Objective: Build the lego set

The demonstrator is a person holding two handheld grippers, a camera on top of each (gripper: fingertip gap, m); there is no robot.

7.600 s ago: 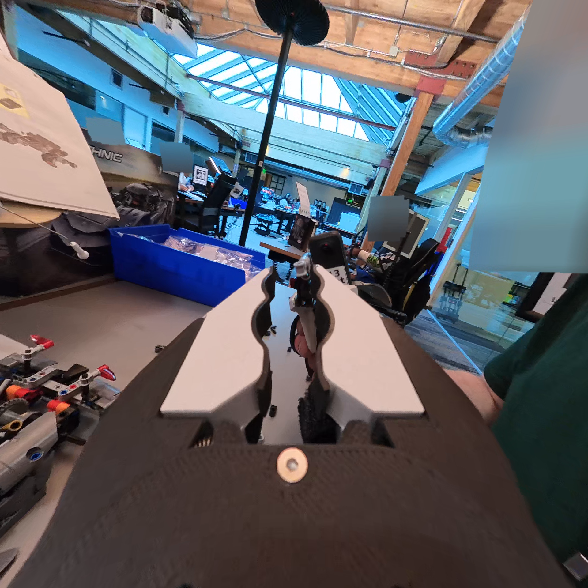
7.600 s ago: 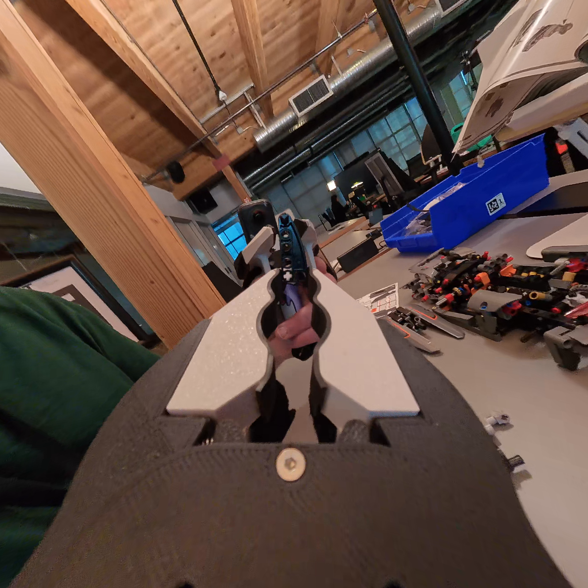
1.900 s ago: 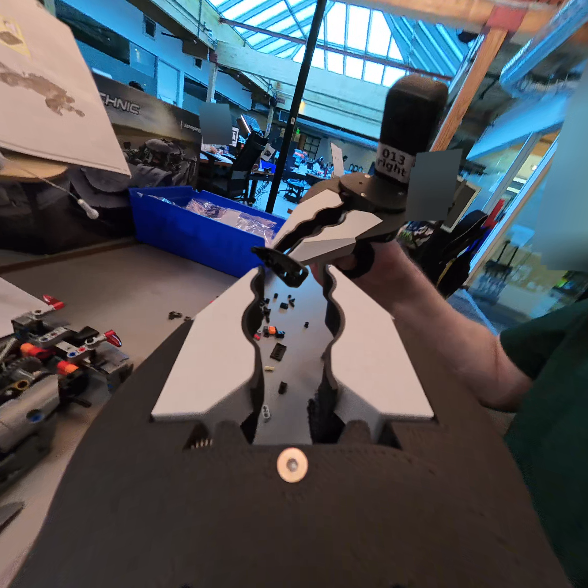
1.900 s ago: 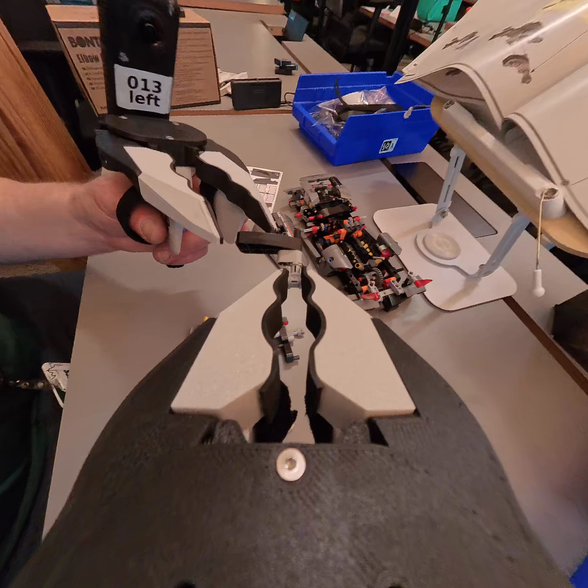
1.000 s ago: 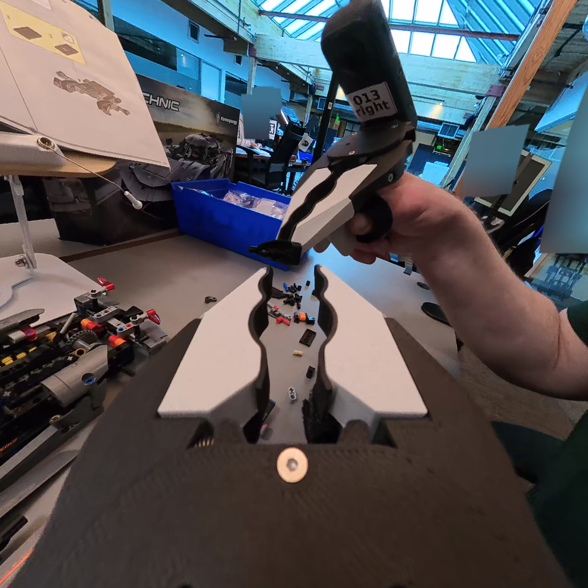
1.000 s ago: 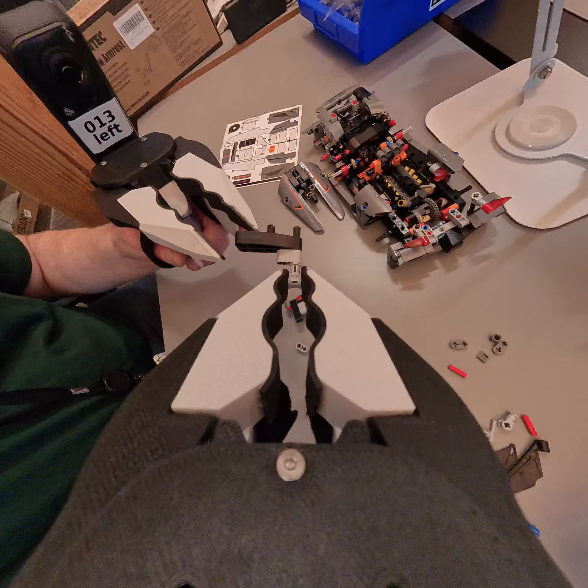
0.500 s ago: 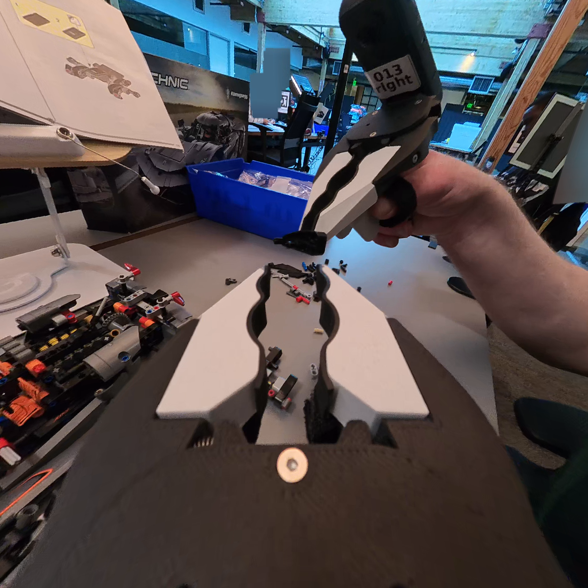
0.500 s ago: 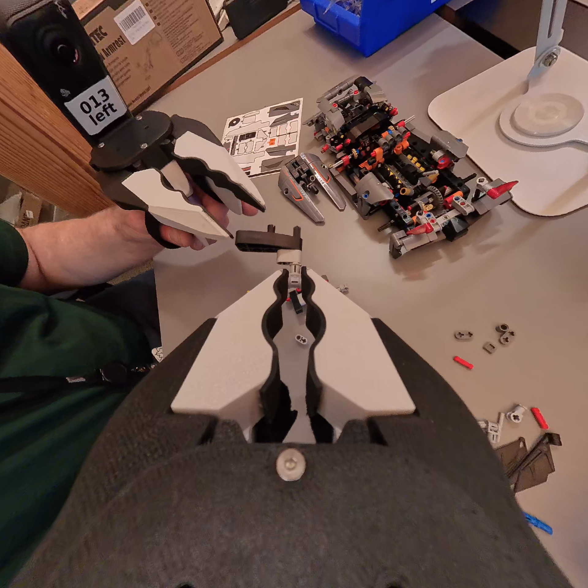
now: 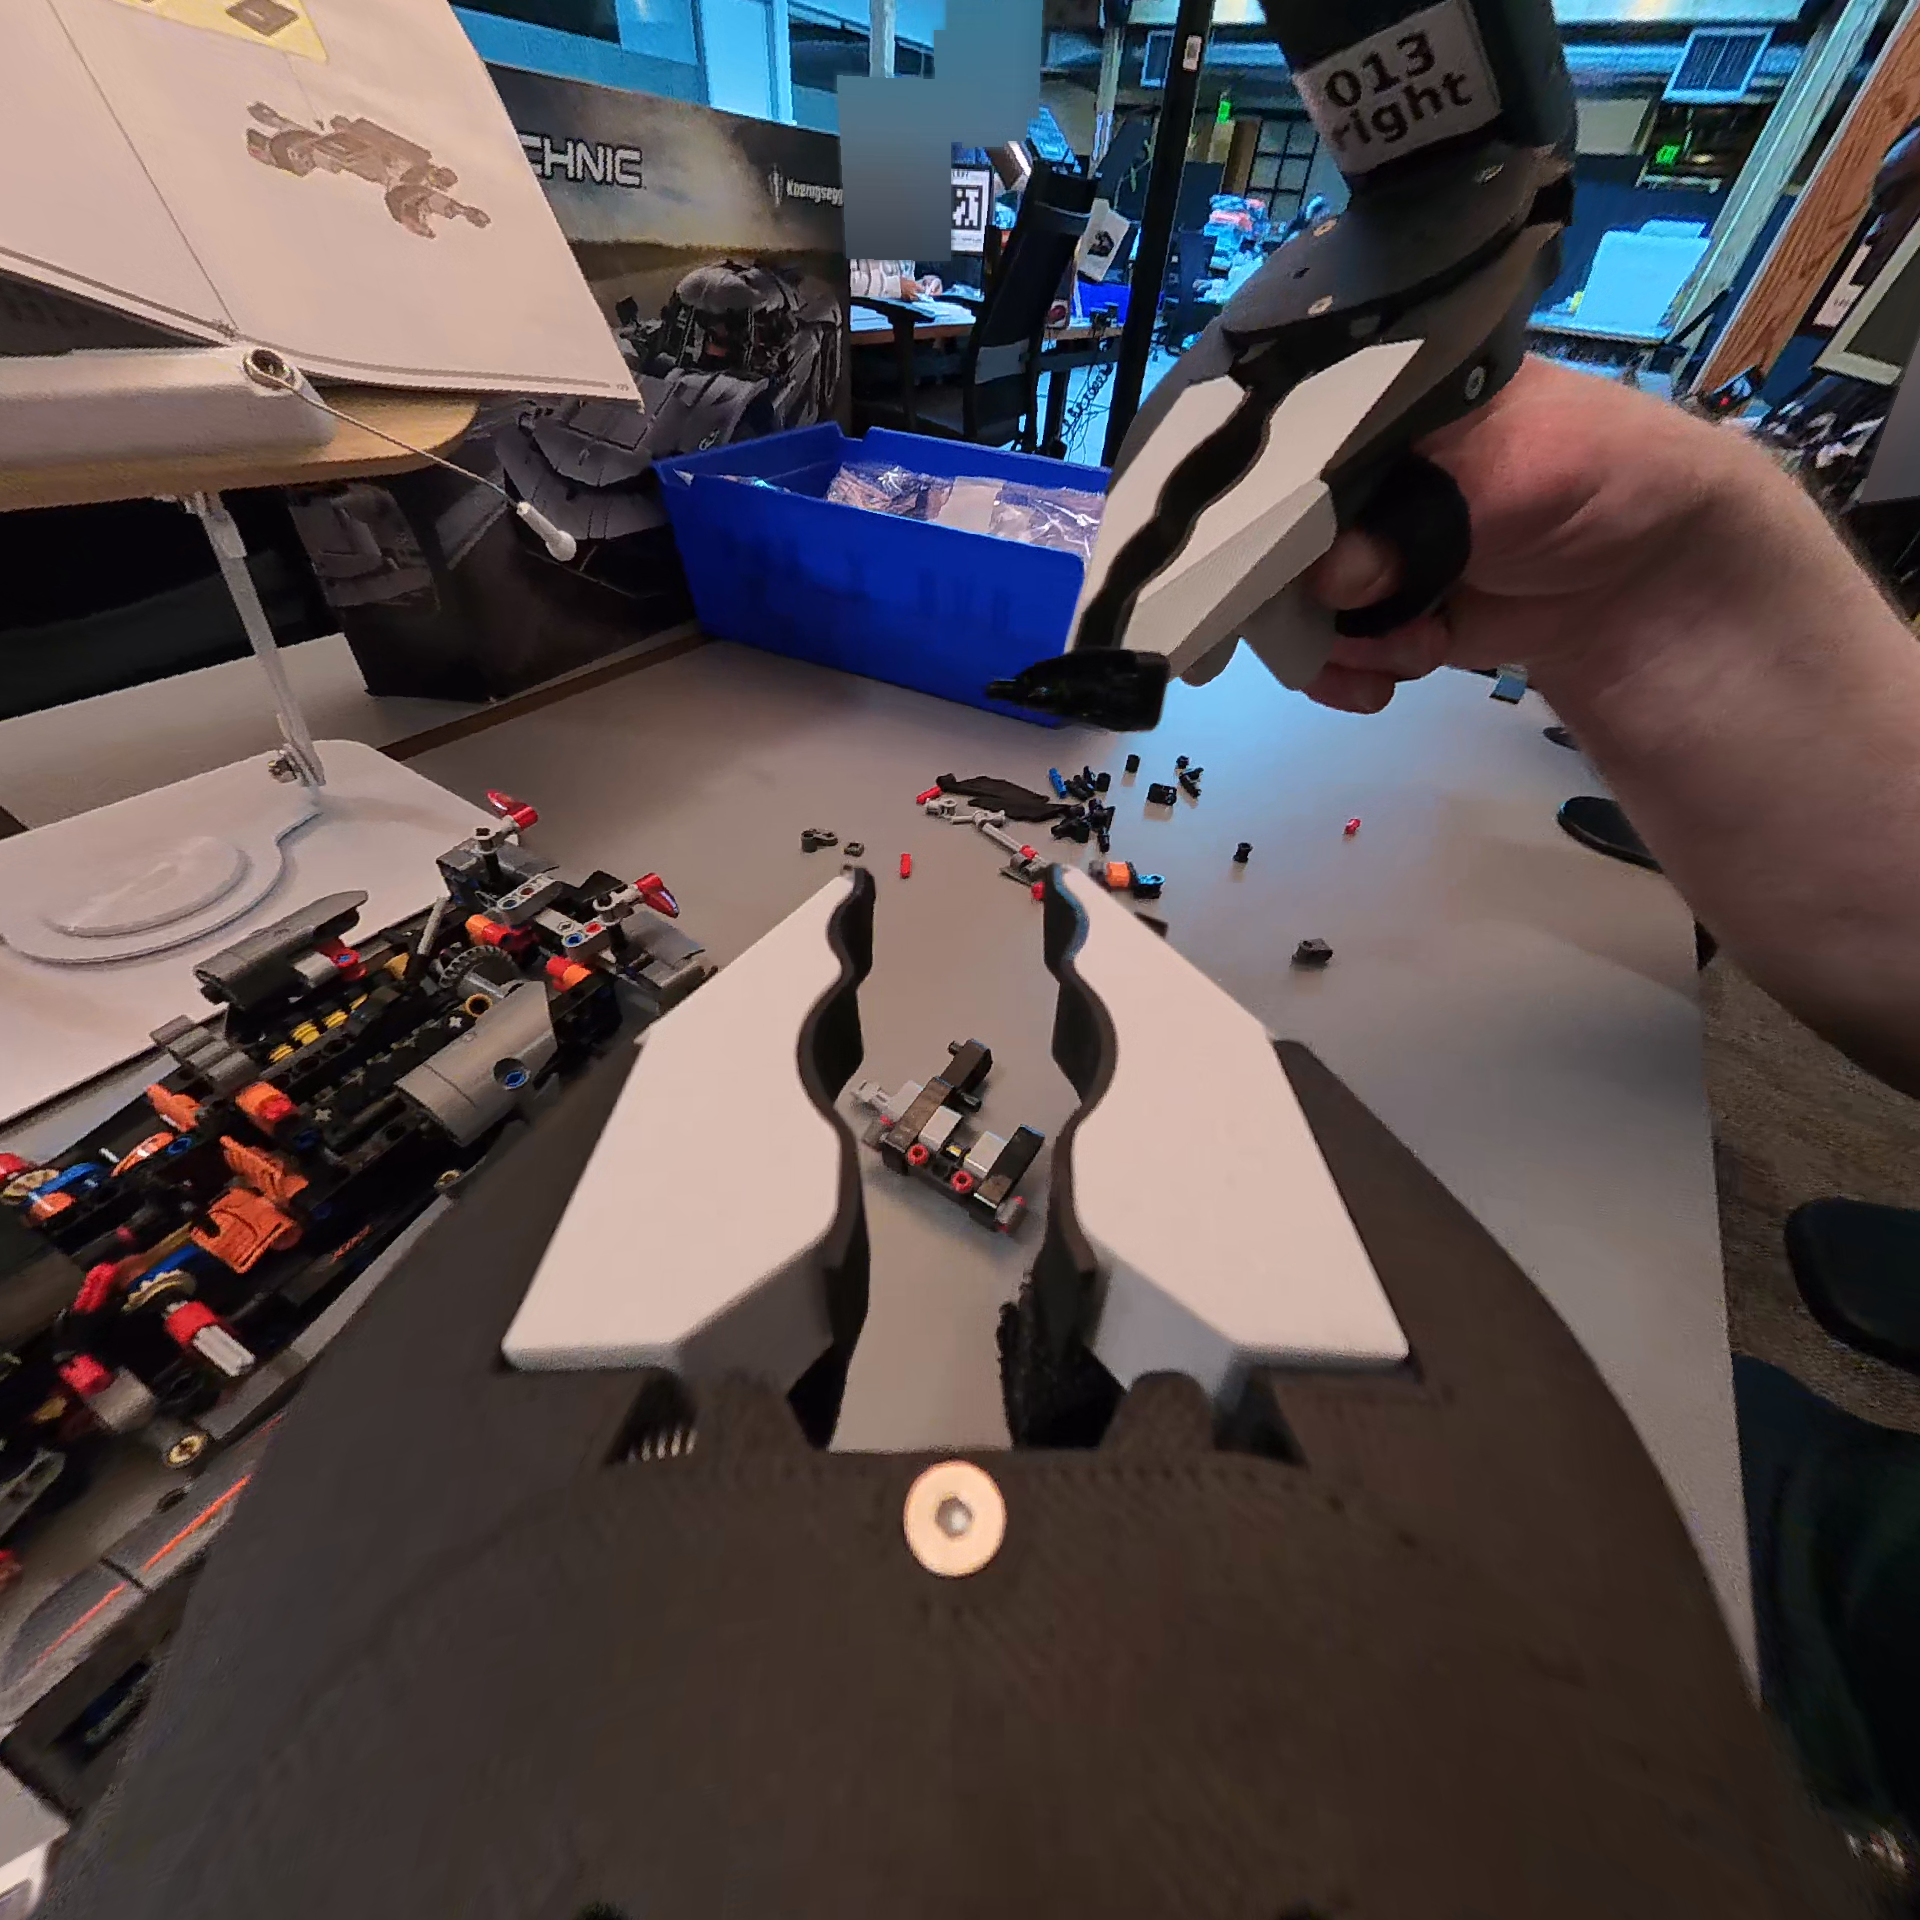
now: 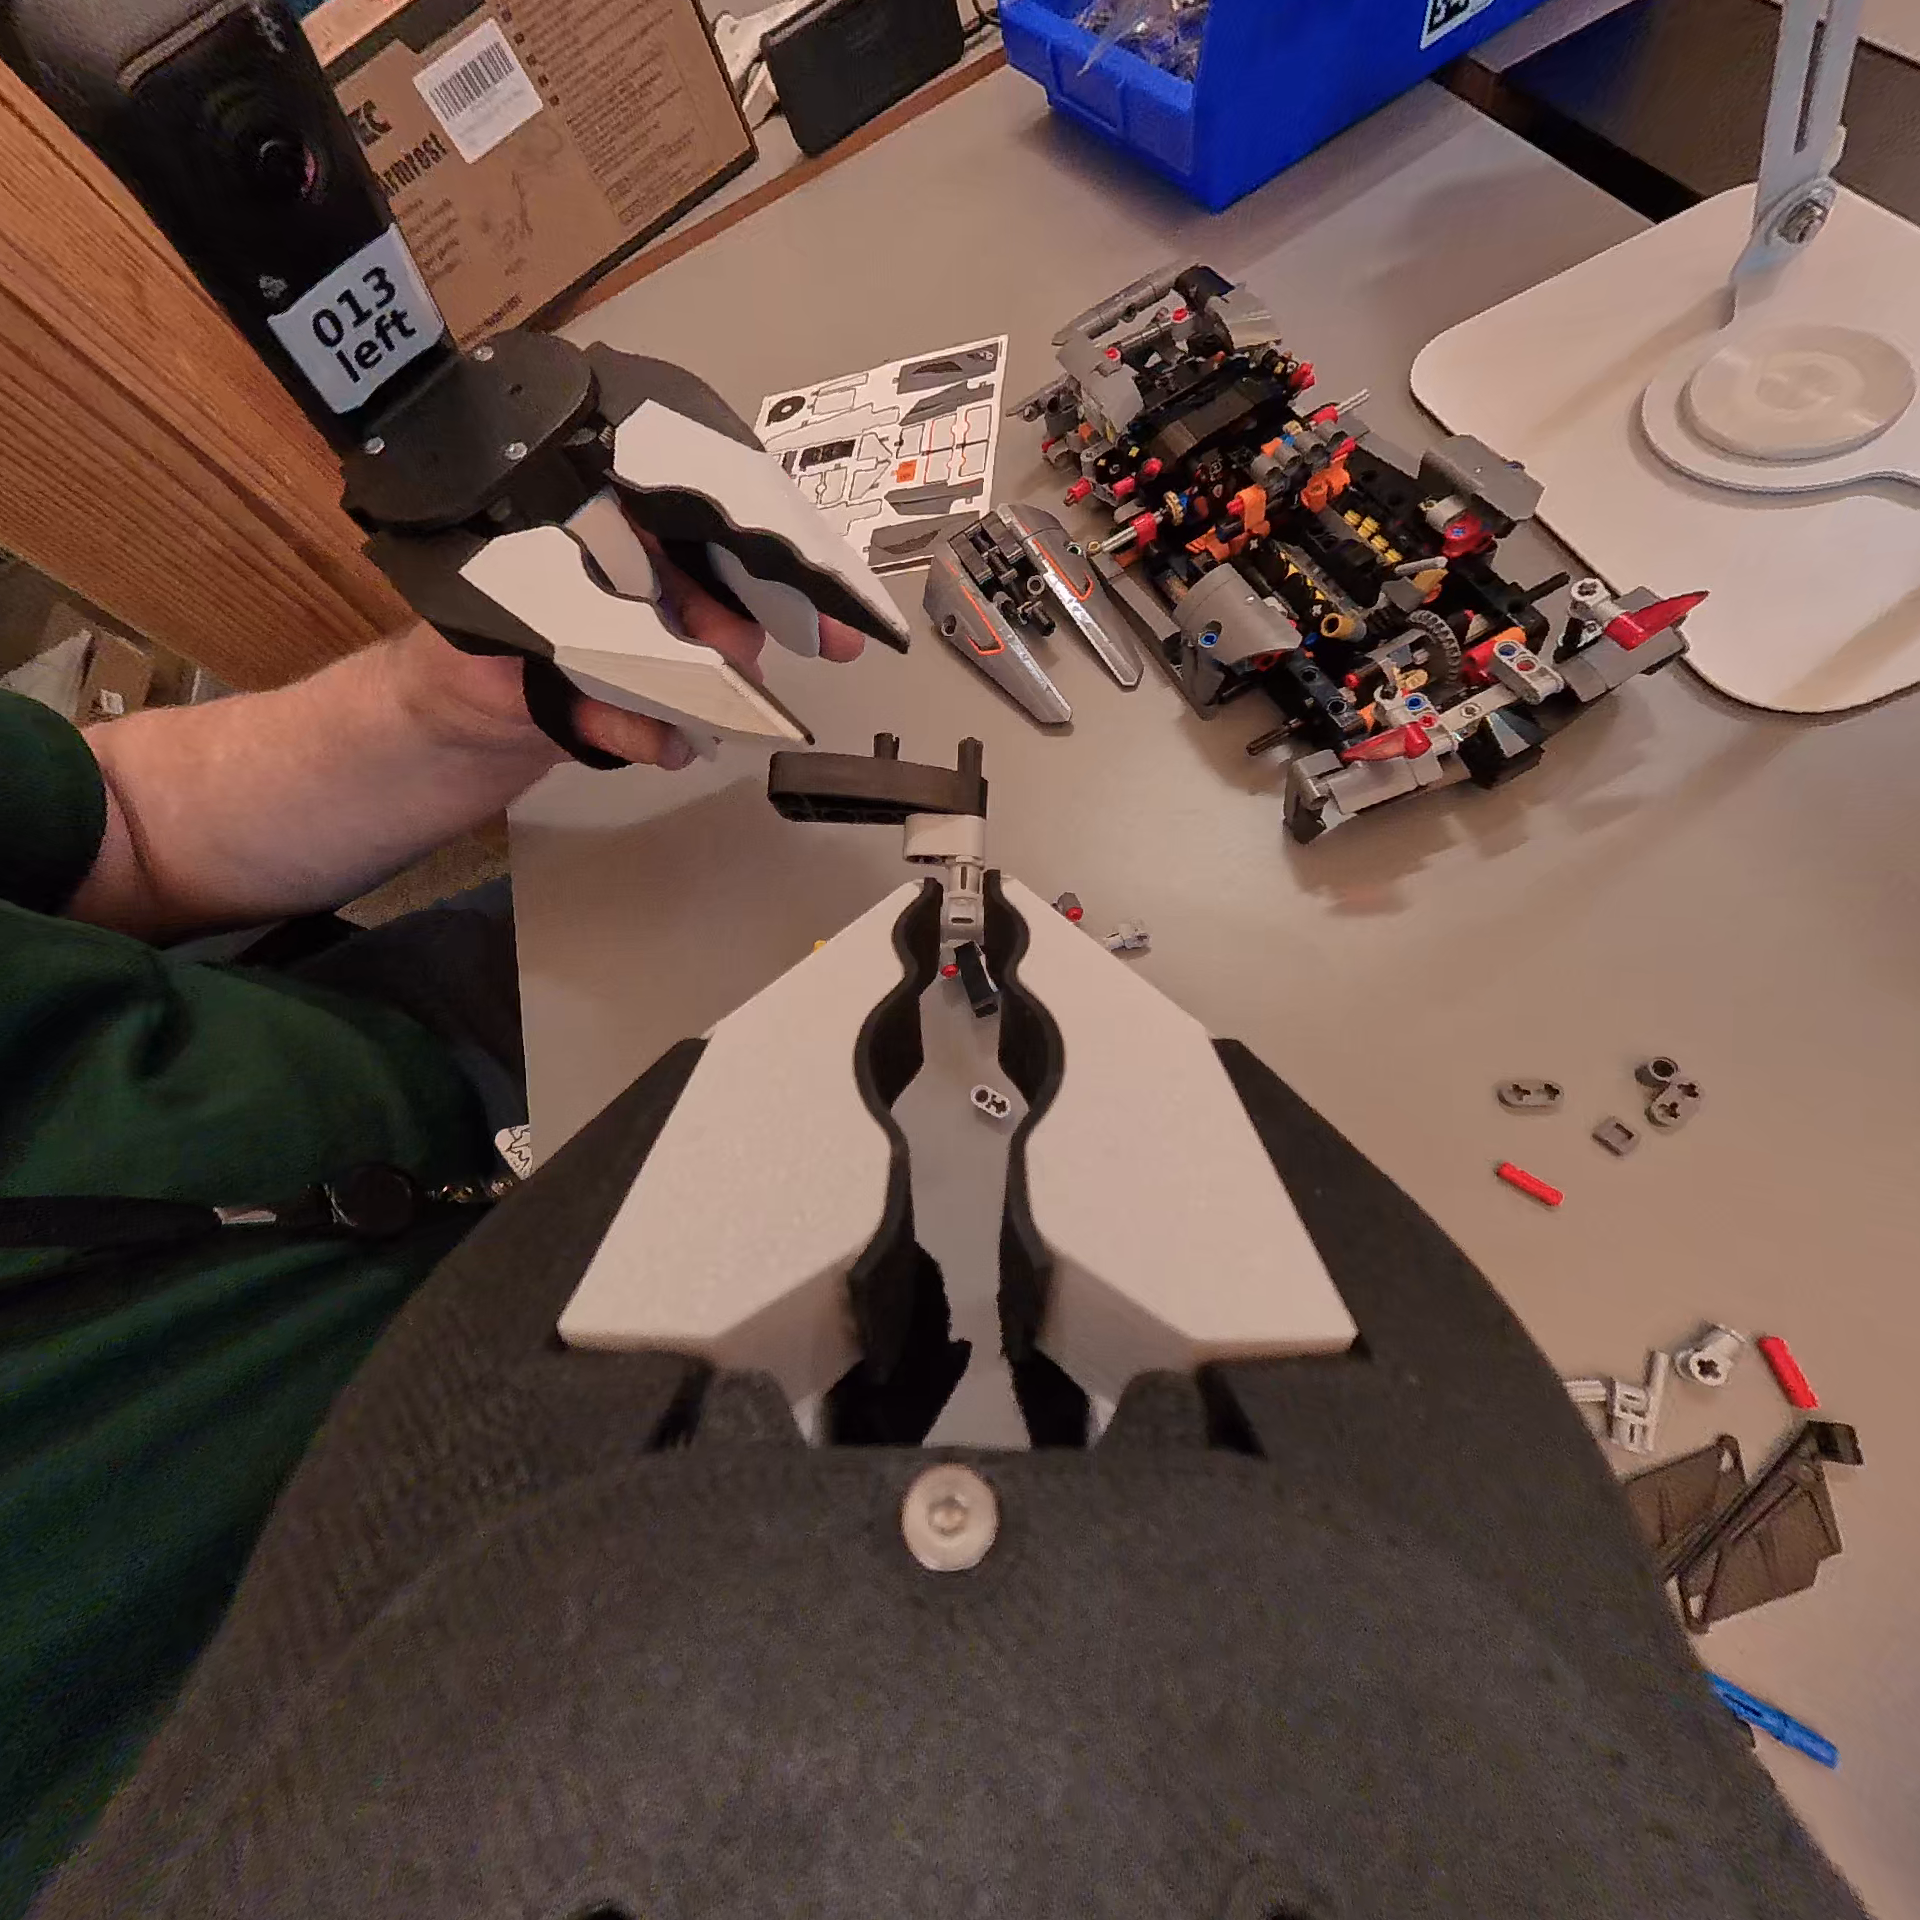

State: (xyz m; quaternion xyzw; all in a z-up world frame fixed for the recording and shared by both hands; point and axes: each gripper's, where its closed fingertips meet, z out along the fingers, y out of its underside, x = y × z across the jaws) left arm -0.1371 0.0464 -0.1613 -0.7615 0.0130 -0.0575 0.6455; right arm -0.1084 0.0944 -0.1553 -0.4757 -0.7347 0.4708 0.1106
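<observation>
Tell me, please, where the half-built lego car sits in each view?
Left wrist view: half-built lego car at the left edge, left of the open left claw.
Right wrist view: car upper right, on the table.
Shared landmark: blue bin behind it.

Your left gripper (image 9: 956,894) hovered with jaws parted and empty, your right gripper (image 10: 961,894) stayed out at one o'clock, fingers pinched together, tips angled down

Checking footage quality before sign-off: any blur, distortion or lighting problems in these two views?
Left wrist view: fisheye bending at the edges, blue cast on the background, table parts sharp, the partly built car slightly soft. Right wrist view: even, warm light, soft shadows under the car, crisp throughout except the near gripper body.
</observation>
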